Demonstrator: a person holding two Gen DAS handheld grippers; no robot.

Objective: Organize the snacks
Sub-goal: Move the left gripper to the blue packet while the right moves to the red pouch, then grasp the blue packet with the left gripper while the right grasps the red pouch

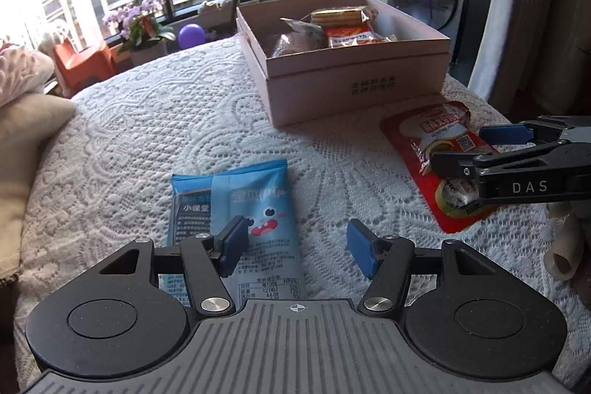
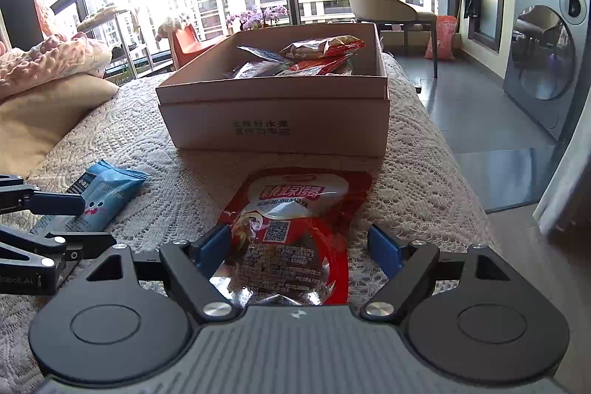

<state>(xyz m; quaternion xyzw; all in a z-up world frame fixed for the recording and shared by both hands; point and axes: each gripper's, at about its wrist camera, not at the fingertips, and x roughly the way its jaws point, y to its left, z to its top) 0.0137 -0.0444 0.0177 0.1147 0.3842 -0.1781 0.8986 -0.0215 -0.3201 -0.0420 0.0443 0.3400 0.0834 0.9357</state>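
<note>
On the lace-covered counter (image 1: 155, 120), both tongs gape: right tongs (image 2: 301, 246) should pinch the red foil pouch (image 2: 295, 220) squarely, left tongs (image 1: 295, 246) the blue wrapper (image 1: 255, 209).

Both the left gripper (image 1: 295, 246) and the right gripper (image 2: 301, 248) have black linkages, blue pads, silver screws and ribbed grey bodies.

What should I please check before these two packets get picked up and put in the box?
1. Left gripper jaws open: ok.
2. Blue packet centred between left jaws: not ok, sits under one jaw.
3. Right gripper jaws open around red pouch: ok.
4. Box open, with room: ok.
5. Grippers apart from each other: ok.
6. Pads pressing the pouch: not ok, gap visible.
</note>
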